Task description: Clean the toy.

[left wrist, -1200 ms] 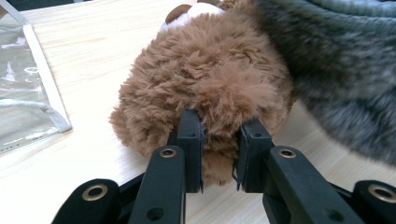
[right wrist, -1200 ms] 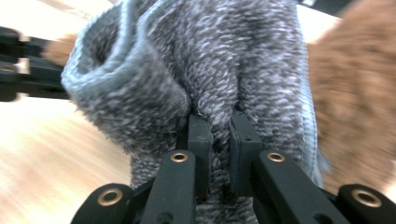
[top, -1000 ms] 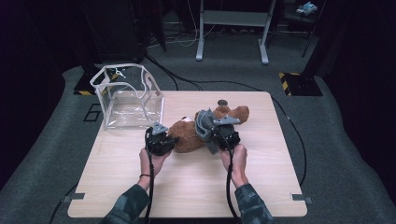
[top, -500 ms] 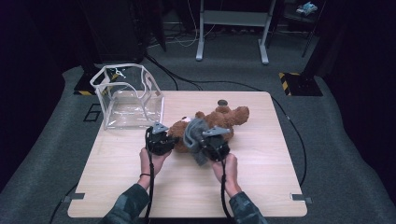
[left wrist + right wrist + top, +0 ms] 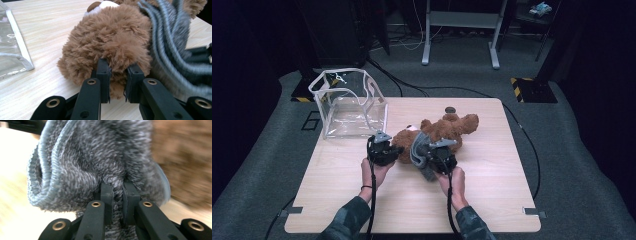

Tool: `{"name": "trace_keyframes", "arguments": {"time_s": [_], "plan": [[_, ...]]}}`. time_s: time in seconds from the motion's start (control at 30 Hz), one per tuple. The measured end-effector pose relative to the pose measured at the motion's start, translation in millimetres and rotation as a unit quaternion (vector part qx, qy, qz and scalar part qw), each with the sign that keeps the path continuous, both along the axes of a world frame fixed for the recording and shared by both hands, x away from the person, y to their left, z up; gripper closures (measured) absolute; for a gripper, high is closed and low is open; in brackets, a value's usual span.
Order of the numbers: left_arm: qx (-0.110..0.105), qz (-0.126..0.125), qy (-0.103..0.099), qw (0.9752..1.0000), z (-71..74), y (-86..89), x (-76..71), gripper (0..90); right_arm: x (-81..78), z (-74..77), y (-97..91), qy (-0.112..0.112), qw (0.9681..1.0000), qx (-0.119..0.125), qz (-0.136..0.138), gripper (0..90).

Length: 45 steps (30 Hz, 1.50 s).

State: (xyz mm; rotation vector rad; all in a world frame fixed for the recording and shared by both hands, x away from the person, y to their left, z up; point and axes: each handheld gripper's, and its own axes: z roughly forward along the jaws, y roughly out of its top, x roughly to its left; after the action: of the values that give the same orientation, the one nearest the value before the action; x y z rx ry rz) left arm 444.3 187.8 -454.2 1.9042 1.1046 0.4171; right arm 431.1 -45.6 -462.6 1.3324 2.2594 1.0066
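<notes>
— Brown plush, no readable label anywhere. The left gripper (image 5: 117, 85) was clamped on the teddy bear (image 5: 447, 131), fur bunched between its pads, the clear bag (image 5: 349, 105) off to its left.

— And the right gripper (image 5: 117, 202)?

— Pinching the grey knit garment (image 5: 82, 167) tight, bear just beyond it. Bare table (image 5: 492, 200) lay behind both grippers, its edges well apart from them.
</notes>
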Motion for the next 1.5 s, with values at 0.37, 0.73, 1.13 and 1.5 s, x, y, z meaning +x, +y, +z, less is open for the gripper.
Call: {"name": "trace_keyframes", "arguments": {"time_s": [0.37, 0.73, 1.13, 1.5], "plan": [[-0.006, -0.003, 0.007, 0.9999, 0.4, 0.1, 1.7, 76.5, 4.5, 6.6, -60.7, -0.017, 0.9975, -0.021, -0.065, 82.2], [-0.007, -0.007, 0.010, 0.9999, 0.4, 0.3, 2.1, 76.5, 14.4, 6.7, -112.0, -0.010, 0.9907, -0.004, -0.136, 82.2], [-0.005, -0.011, 0.016, 0.9998, 0.6, -0.3, 2.2, 76.5, 3.6, -1.0, -30.8, 0.000, 0.9996, 0.004, -0.029, 82.3], [-0.007, -0.009, 0.014, 0.9998, 0.1, -0.8, 2.2, 76.6, -10.1, -6.0, 52.0, 0.002, 0.9974, -0.005, 0.072, 82.2]]}}
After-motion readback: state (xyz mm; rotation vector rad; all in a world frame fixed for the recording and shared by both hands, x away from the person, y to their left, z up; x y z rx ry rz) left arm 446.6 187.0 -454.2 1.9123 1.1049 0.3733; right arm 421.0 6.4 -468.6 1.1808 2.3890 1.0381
